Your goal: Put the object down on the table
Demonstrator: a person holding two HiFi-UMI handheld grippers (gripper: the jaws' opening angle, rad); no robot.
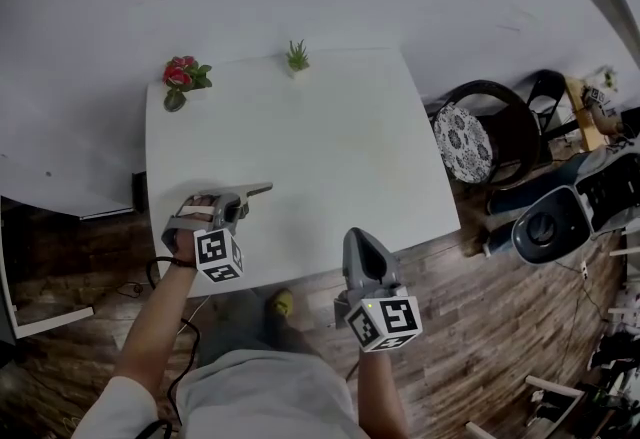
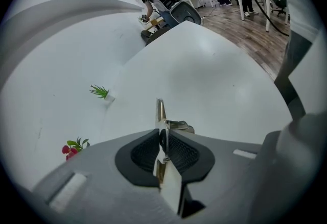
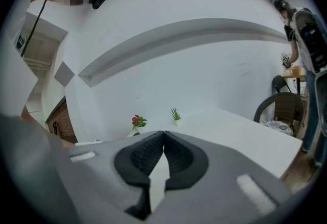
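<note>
A thin metal tool (image 1: 258,191) sticks out forward from my left gripper (image 1: 243,198), low over the white table (image 1: 330,137) near its front left. In the left gripper view the tool (image 2: 160,113) stands edge-on between the pads. The jaws of the left gripper (image 2: 162,133) are slightly apart, and the pads look just off the metal. My right gripper (image 1: 357,237) hovers at the table's front edge, pointing forward. In the right gripper view its pads meet with nothing between them, so the right gripper (image 3: 163,133) is shut.
A red flower in a small pot (image 1: 181,77) and a small green plant (image 1: 297,56) stand at the table's far edge. A dark chair with a patterned cushion (image 1: 470,137) stands to the right, with more chairs and gear (image 1: 560,212) beyond it on the wooden floor.
</note>
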